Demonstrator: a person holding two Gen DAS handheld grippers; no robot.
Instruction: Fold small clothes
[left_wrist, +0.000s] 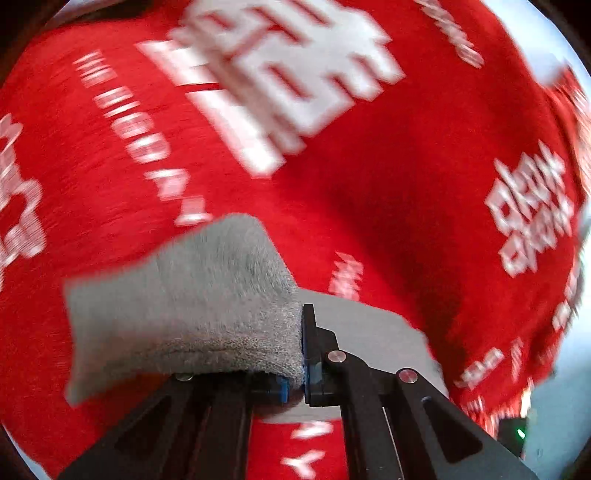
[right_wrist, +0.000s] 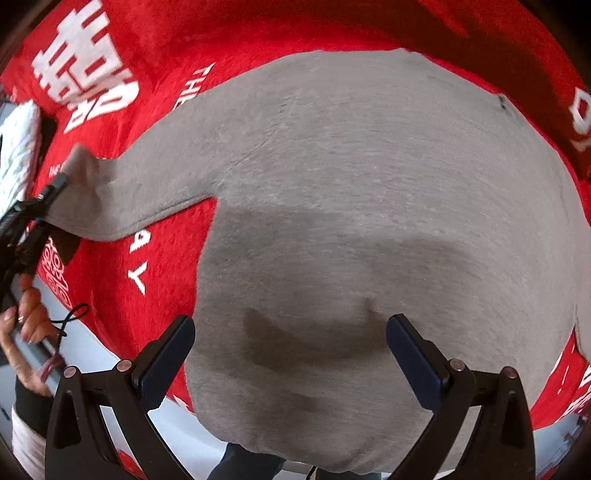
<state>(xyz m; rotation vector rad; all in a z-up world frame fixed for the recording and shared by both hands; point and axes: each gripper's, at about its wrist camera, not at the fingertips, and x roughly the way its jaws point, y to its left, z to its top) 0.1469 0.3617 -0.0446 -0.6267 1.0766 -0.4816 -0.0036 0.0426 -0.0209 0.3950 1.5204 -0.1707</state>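
A: Left gripper (left_wrist: 295, 384), blue pads closed on the cuff end of the grey garment's sleeve (left_wrist: 184, 314); cloth bunched and draped over the left finger, lifted clear of the red printed cloth (left_wrist: 369, 192).

B: Same grip in the right wrist view: left gripper (right_wrist: 61, 181) at far left, sleeve (right_wrist: 147, 184) running from it rightward into the garment body.

A: Right gripper (right_wrist: 291, 354), fingers spread wide, nothing between the pads; pointing straight down at the grey garment (right_wrist: 369, 221), apparently just above its lower middle. Contact with the fabric not determinable.

B: Garment body flat on the red cloth, filling most of that view; sleeve's long axis from the shoulder out to the left, toward the clamped cuff.

A: Governing relation: body lying to the right of the left fingers, along the sleeve's own line. Likely fold, then: cuff carried rightward across the body.

B: Left hand nearer the sleeve; right placed to pin the body. Probable hazard: body dragged along if unpinned.
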